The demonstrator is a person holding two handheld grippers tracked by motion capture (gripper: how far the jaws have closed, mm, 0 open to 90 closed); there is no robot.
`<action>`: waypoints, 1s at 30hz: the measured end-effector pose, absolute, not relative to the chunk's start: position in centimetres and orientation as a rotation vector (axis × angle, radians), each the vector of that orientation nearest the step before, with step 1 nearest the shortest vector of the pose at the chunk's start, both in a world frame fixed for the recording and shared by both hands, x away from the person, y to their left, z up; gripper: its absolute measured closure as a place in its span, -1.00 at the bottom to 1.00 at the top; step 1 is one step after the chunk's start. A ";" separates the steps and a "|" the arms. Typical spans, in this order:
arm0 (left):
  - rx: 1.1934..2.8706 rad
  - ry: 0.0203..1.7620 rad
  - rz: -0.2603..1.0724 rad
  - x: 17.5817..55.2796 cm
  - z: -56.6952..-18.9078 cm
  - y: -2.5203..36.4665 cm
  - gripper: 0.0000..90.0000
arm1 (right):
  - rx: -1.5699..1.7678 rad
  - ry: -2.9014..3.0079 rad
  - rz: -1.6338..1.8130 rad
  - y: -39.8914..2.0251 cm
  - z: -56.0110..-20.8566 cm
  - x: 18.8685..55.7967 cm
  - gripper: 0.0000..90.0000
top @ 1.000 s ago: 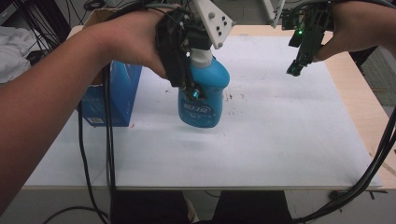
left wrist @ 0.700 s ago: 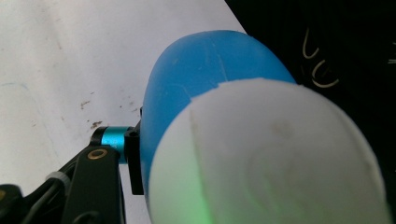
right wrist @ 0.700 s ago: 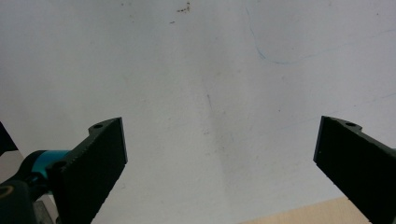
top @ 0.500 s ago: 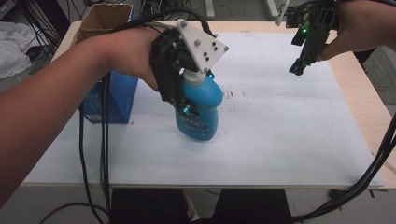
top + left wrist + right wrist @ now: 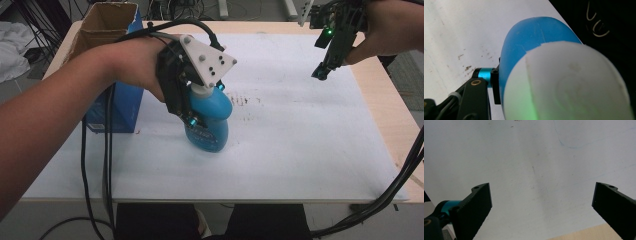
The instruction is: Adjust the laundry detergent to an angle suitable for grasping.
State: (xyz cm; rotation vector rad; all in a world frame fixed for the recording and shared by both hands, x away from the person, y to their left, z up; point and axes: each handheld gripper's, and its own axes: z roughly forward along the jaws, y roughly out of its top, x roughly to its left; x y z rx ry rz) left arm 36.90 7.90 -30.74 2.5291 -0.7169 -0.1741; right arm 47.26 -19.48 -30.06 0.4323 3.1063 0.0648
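A blue bottle [image 5: 207, 127] with a white cap [image 5: 202, 90] stands upright at the left middle of the white sheet [image 5: 300, 150]. Its base is at or just above the sheet. My left gripper [image 5: 205, 102] comes down from above and is shut on the bottle's upper body, just under the cap. In the left gripper view the white cap [image 5: 569, 85] and blue shoulder [image 5: 531, 42] sit close to the camera, beside one black finger [image 5: 476, 97]. My right gripper [image 5: 325, 65] hovers over the far right of the sheet. It [image 5: 541, 202] is open, with nothing between its jaws.
An open blue cardboard box [image 5: 112, 105] stands left of the bottle, close to the left hand. Brown stains [image 5: 245, 100] mark the sheet to the bottle's right. Cables [image 5: 107, 165] hang over the near left edge. Bare wooden table [image 5: 385, 100] borders the sheet at right.
My left hand has come down and toward the near side with the bottle, bringing its base to the sheet. The right gripper has barely moved.
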 end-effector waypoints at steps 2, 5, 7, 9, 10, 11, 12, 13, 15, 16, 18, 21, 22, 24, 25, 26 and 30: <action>2.528 -0.723 -0.183 36.8 -31.0 7.9 -0.13 | 0.435 3.107 0.068 -19.5 -30.2 47.3 -0.96; 2.535 -0.724 -0.191 36.7 -31.2 8.0 -0.13 | 0.437 3.112 0.063 -19.5 -30.2 47.3 -0.96; 2.533 -0.726 -0.196 36.6 -31.6 8.0 -0.13 | 0.428 3.111 0.058 -19.6 -30.3 47.4 -0.96; 2.535 -0.731 -0.196 36.5 -31.8 8.0 -0.13 | 0.426 3.111 0.057 -19.7 -30.4 47.5 -0.96; 2.536 -0.738 -0.191 36.5 -31.9 8.0 -0.13 | 0.436 3.112 0.060 -19.6 -30.4 47.4 -0.96; 2.525 -0.736 -0.196 36.4 -32.0 8.1 -0.13 | 0.427 3.112 0.061 -19.6 -30.4 47.5 -0.96; 2.525 -0.738 -0.194 36.4 -32.0 8.1 -0.13 | 0.436 3.114 0.061 -19.5 -30.4 47.4 -0.96; 2.520 -0.742 -0.190 36.3 -32.0 8.1 -0.13 | 0.437 3.113 0.060 -19.5 -30.4 47.4 -0.96; 2.518 -0.746 -0.190 36.2 -32.0 8.1 -0.13 | 0.435 3.112 0.056 -19.5 -30.4 47.4 -0.96; 2.518 -0.740 -0.190 36.2 -32.0 8.2 -0.13 | 0.433 3.113 0.057 -19.5 -30.4 47.4 -0.96; 2.514 -0.738 -0.186 36.2 -32.0 8.3 -0.13 | 0.434 3.112 0.054 -19.5 -30.4 47.4 -0.96; 2.518 -0.728 -0.193 36.2 -32.0 8.3 -0.13 | 0.432 3.113 0.057 -19.5 -30.4 47.4 -0.96; 2.521 -0.717 -0.197 36.2 -32.1 8.3 -0.13 | 0.426 3.113 0.058 -19.5 -30.4 47.5 -0.96; 2.529 -0.706 -0.202 36.3 -32.0 8.2 -0.14 | 0.440 3.113 0.061 -19.5 -30.5 47.5 -0.96; 2.529 -0.698 -0.213 36.3 -32.1 8.2 -0.14 | 0.433 3.113 0.053 -19.6 -30.5 47.5 -0.96; 2.534 -0.696 -0.211 36.3 -32.0 8.1 -0.14 | 0.442 3.112 0.055 -19.5 -30.5 47.5 -0.96; 2.537 -0.660 -0.222 36.2 -31.9 8.0 -0.23 | 0.444 3.113 0.055 -19.5 -30.5 47.5 -0.96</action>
